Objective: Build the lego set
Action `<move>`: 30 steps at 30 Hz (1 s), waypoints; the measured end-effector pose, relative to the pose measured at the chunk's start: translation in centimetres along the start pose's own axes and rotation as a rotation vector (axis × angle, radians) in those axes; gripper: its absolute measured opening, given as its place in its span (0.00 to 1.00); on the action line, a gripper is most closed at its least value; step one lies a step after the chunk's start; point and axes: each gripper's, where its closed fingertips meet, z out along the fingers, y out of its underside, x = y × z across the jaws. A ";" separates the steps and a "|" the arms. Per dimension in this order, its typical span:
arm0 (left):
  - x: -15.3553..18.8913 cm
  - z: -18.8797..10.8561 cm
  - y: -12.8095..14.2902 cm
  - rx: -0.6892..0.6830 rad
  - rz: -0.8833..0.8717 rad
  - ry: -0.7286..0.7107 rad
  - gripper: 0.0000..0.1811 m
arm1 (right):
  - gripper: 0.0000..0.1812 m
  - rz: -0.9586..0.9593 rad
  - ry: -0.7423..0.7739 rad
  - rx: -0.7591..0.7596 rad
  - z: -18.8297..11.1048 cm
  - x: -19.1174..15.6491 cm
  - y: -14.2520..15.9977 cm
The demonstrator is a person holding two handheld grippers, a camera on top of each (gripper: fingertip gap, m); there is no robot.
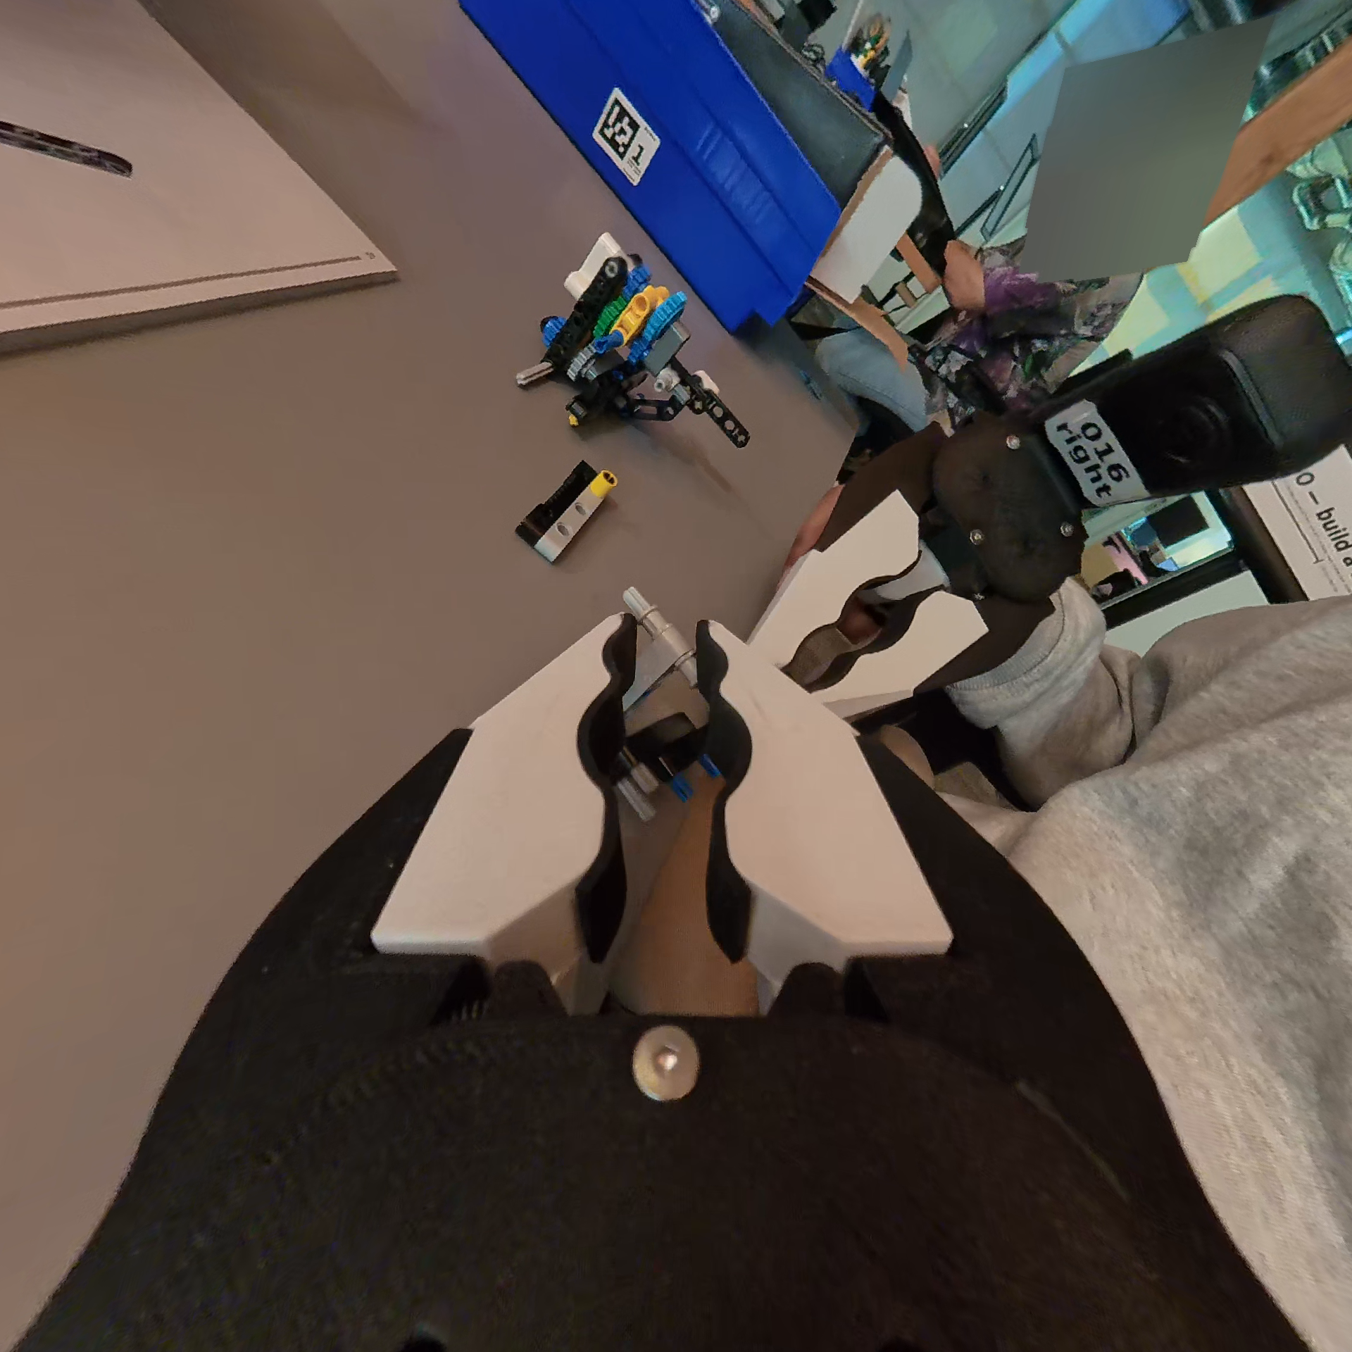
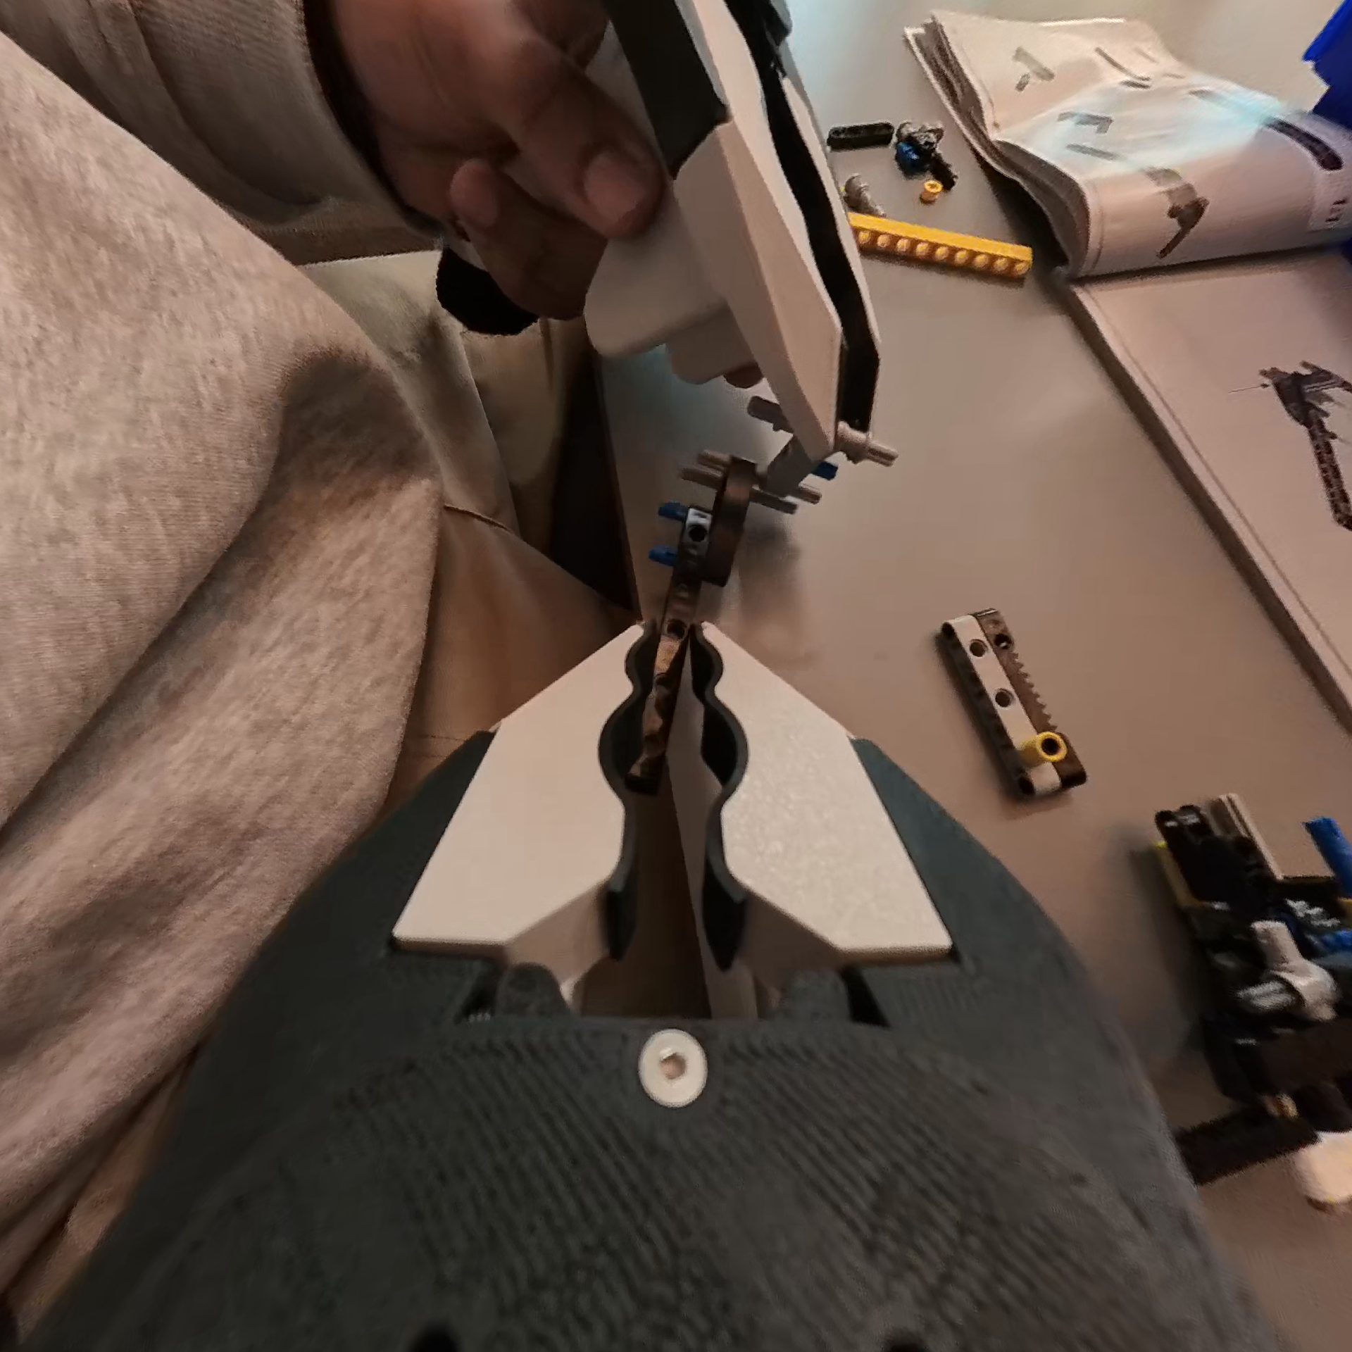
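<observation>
Lego sub-assembly: small grey-and-black Technic piece with blue pins and pale grey axles (image 2: 720, 512), held in the air between both tools, above the near edge of the grey table (image 2: 1024, 512).
Left tool: left tool (image 1: 662, 640) is clamped on the grey end of the piece; a pale grey axle tip pokes out just past its fingertips, blue pins show deeper in the gap.
Right tool: right tool (image 2: 677, 633) is pinched on a thin black perforated beam (image 2: 666, 695) that runs from between its pads up into the piece.
Other parts: ahead of the left tool on the table lie a short black-and-grey beam block with a yellow bush (image 1: 567, 512) and, farther on, a larger multicolour gear assembly (image 1: 622, 336); beyond that a blue plastic bin (image 1: 695, 146).
Also ahead of right tool: long yellow studded beam (image 2: 944, 252), a few small loose parts, and an open instruction booklet (image 2: 1134, 132).
Step in hand (judgement): seating the black beam onto the held piece's pins.
How to do it well: keep the left tool rigid as the anchor; line holes up with pins first, then push straight along the pin axis, no twisting, since the thin beam could pivot in the pads.
Risk: slip would drop the piece off the table edge.
</observation>
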 end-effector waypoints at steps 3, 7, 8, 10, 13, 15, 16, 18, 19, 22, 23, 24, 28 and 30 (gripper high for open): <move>-0.3 -0.1 0.0 0.011 -0.019 0.001 0.07 | 0.04 -0.002 -0.011 0.004 0.1 -0.3 -0.2; -0.5 -0.4 -0.4 0.039 -0.056 0.014 0.07 | 0.05 -0.012 -0.016 0.016 0.1 -0.6 -0.5; -0.5 -0.4 -0.4 0.044 -0.066 0.019 0.07 | 0.05 -0.013 -0.019 0.020 0.1 -0.6 -0.5; -0.5 -0.5 -0.5 0.047 -0.087 0.036 0.07 | 0.05 -0.012 -0.022 0.026 0.1 -0.7 -0.7; -0.4 -0.6 -0.4 0.047 -0.099 0.046 0.07 | 0.05 -0.009 -0.028 0.027 0.1 -0.7 -0.7; -0.6 -0.7 -0.6 0.056 -0.100 0.037 0.07 | 0.04 -0.011 -0.037 0.030 0.1 -0.9 -0.7; -0.7 -0.8 -0.7 0.061 -0.103 0.035 0.07 | 0.04 -0.013 -0.048 0.035 0.1 -1.1 -0.8; -0.7 -0.9 -0.8 0.068 -0.114 0.041 0.07 | 0.04 -0.016 -0.055 0.041 0.1 -1.2 -0.9; -0.7 -0.9 -0.8 0.072 -0.119 0.043 0.07 | 0.04 -0.020 -0.050 0.038 0.2 -1.2 -0.9; -1.0 -1.3 -1.4 0.105 -0.126 0.030 0.07 | 0.04 -0.017 -0.044 0.034 0.2 -1.0 -0.8; -1.3 -1.5 -1.7 0.123 -0.129 0.016 0.07 | 0.04 -0.012 -0.042 0.032 0.2 -0.9 -0.7; -1.7 -1.8 -2.0 0.142 -0.134 0.002 0.07 | 0.04 -0.008 -0.037 0.030 0.1 -0.8 -0.6; -2.9 -2.8 -2.4 0.169 -0.160 -0.037 0.06 | 0.04 -0.001 -0.016 0.030 0.0 -0.3 -0.5; -3.1 -3.0 -2.3 0.161 -0.165 -0.046 0.06 | 0.04 0.003 0.000 0.033 -0.1 0.1 -0.5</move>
